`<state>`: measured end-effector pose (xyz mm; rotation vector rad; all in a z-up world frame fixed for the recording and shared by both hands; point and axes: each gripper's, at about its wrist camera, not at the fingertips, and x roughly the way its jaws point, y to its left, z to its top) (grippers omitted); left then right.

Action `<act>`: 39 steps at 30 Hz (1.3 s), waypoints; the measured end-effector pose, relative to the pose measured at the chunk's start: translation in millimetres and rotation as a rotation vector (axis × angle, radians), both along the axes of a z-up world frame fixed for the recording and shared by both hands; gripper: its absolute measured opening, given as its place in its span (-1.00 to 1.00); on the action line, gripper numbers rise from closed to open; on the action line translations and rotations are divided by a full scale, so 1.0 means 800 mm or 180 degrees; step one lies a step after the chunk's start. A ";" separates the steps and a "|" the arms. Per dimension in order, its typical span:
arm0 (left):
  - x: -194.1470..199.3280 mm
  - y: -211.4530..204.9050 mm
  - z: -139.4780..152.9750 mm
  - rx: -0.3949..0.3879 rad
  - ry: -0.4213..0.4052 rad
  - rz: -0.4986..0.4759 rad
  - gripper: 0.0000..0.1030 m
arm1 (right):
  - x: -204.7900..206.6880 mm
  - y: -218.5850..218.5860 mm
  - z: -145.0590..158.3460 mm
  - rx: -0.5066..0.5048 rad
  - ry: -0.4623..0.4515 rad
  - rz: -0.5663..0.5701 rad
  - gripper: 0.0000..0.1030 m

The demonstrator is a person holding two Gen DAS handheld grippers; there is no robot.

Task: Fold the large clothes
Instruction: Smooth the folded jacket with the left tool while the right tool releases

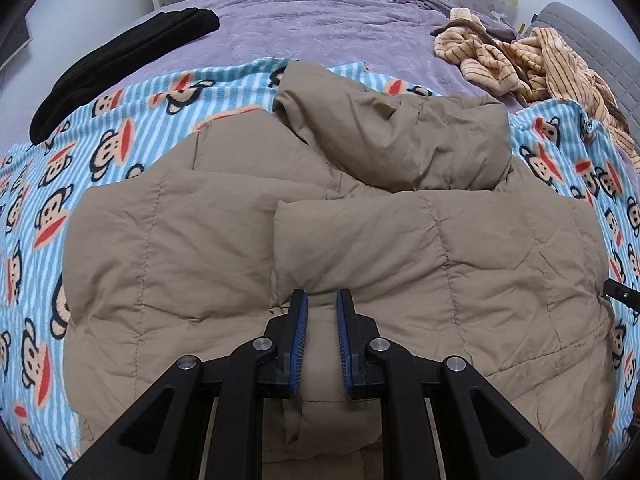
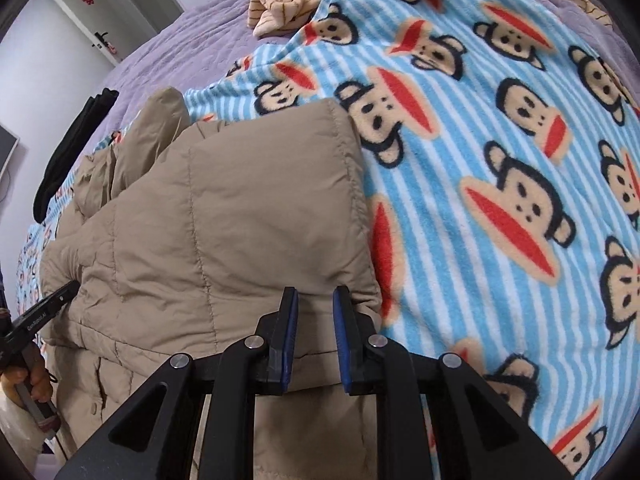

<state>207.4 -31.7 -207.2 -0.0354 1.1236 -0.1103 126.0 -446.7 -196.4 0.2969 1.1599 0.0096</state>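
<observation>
Left gripper (image 1: 322, 300): jaws nearly together, a ridge of tan fabric pinched up between the blue pads. Reads as clamped on the near hem of the tan puffer jacket (image 1: 360, 240), roughly at its centre line.

Right gripper (image 2: 316, 296): jaws narrow, standing over the jacket's near right corner, fabric passing between the pads. Looks like a grip on that edge; contact at the tips is not fully clear.

Jacket lies on the monkey-print fleece blanket (image 2: 500, 140), already narrowed: sleeves or side panels folded inward, one overlapping flap visible in the left view. Hood or collar bunched at the far end.

Judgement: step in hand is the lengthwise fold, near hem carried over to the far end. To do it well:
- lift both grips together and level, so the hem stays straight;
- keep the folded-in panels from sliding out; puffer fill is springy and slippery;
- lay the hem down just short of the bunched hood, then press air out.

Further off: black folded garment (image 1: 120, 68) at left, striped tan clothes (image 1: 520, 60) heaped at right, both on the purple bedspread (image 1: 320, 20), well clear of the jacket.
</observation>
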 end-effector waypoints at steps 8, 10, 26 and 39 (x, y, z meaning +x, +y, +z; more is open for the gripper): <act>-0.021 0.021 0.036 0.0014 0.0013 0.0118 -0.67 | -0.013 -0.005 0.028 0.0292 -0.0029 -0.0113 -0.61; -0.032 0.024 0.041 0.0058 0.0036 0.0120 -0.67 | -0.020 -0.001 0.031 0.0376 0.0008 -0.0115 -0.60; -0.151 0.033 0.066 0.0233 0.0174 0.0308 0.98 | -0.090 0.021 0.016 0.0664 0.0500 -0.0018 0.10; -0.236 0.024 0.057 0.0178 0.0429 0.0444 0.98 | -0.149 0.049 0.016 0.0812 0.0572 0.0225 1.00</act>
